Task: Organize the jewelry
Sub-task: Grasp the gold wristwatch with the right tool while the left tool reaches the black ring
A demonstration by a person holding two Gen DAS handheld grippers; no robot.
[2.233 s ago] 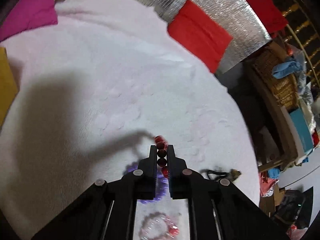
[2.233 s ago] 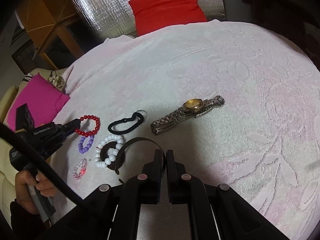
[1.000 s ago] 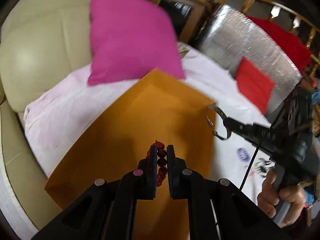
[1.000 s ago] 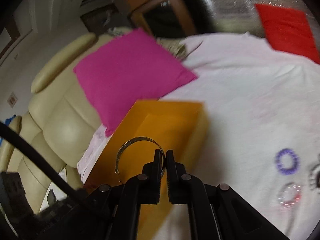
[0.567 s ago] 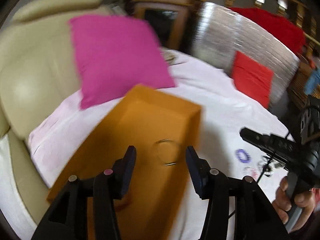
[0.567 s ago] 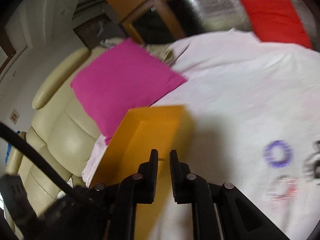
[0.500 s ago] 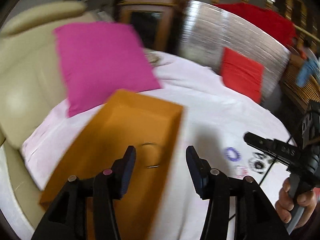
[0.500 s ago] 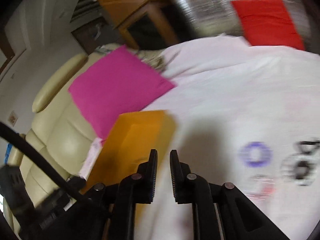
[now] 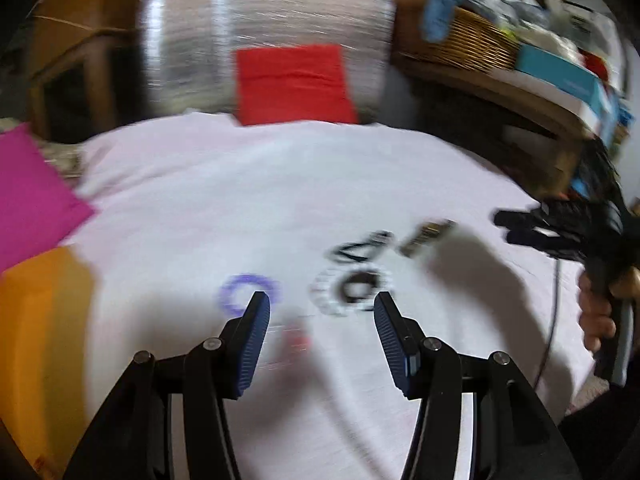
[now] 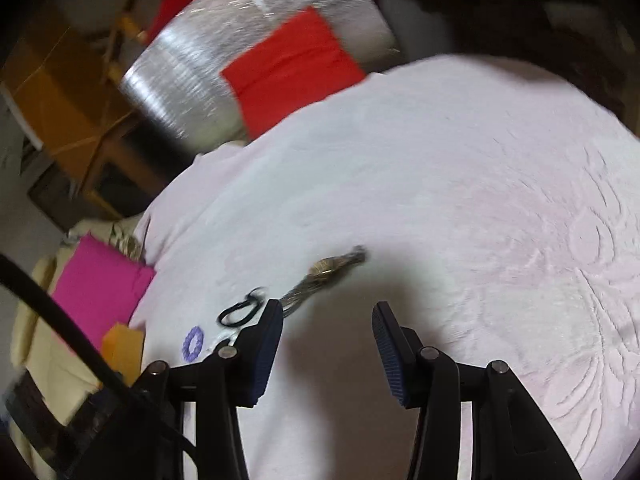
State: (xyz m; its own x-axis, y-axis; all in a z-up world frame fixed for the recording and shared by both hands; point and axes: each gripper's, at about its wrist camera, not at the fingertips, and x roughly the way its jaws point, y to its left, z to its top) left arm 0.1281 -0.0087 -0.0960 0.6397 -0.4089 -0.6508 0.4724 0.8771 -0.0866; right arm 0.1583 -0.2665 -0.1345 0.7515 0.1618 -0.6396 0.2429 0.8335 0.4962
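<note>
My left gripper [image 9: 320,304] stands open and empty over the pale pink cloth [image 9: 280,200]. Just beyond its fingers lie a purple bead bracelet [image 9: 248,292], a white bead bracelet [image 9: 352,290], a black hair tie [image 9: 360,250] and a metal watch [image 9: 426,234], all blurred. A pinkish bracelet [image 9: 294,338] shows between the fingers, on the cloth. My right gripper [image 10: 327,312] has its jaws opening with nothing between them; the watch [image 10: 328,268] lies just ahead, with the hair tie [image 10: 240,310] and the purple bracelet [image 10: 193,342] to its left.
An orange box [image 9: 40,340] sits at the left edge of the cloth, beside a magenta cushion [image 9: 32,192]. A red cushion [image 9: 292,84] leans on silver foil [image 9: 260,40] at the back. A wicker basket [image 9: 472,40] stands far right. A hand [image 9: 596,320] holds the right gripper [image 9: 504,228].
Both grippers opened over the orange box, releasing the red bead bracelet and the metal bangle. Both then swung right, back over the cloth toward the jewelry lying there.
</note>
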